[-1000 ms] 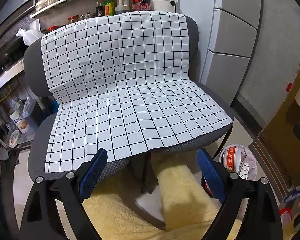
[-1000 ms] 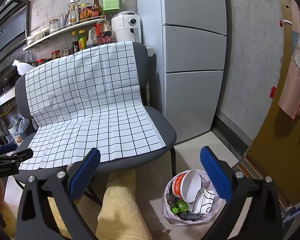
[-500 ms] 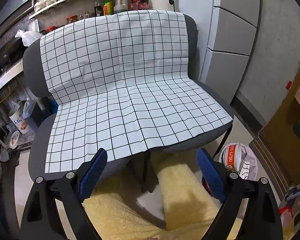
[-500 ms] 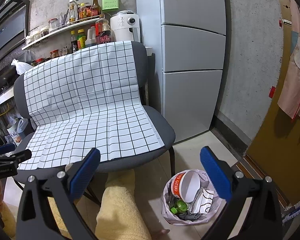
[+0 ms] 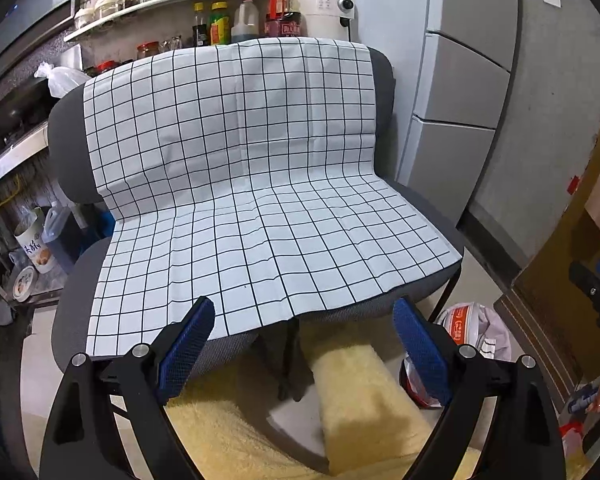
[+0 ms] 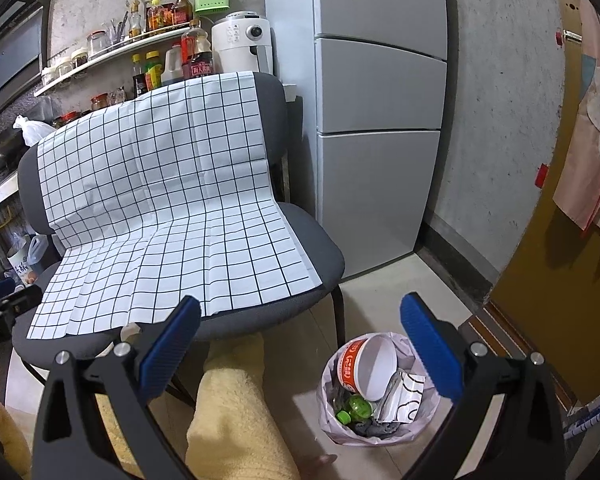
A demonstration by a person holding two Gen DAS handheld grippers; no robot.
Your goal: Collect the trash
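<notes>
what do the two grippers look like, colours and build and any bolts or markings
Both match. The left gripper and right gripper each have a black, angular frame splaying into two arms, with round silver bolt heads at the joints. Each finger ends in a long blue pad with a fine ribbed texture. No cables, lettering or sleeves show on them.

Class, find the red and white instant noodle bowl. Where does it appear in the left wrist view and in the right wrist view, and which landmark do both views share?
Left wrist view: the noodle bowl sits low at the right, partly hidden behind the gripper finger.
Right wrist view: the noodle bowl lies in the trash bag, lower right of centre.
Shared landmark: the checked cloth over the chair.
</notes>
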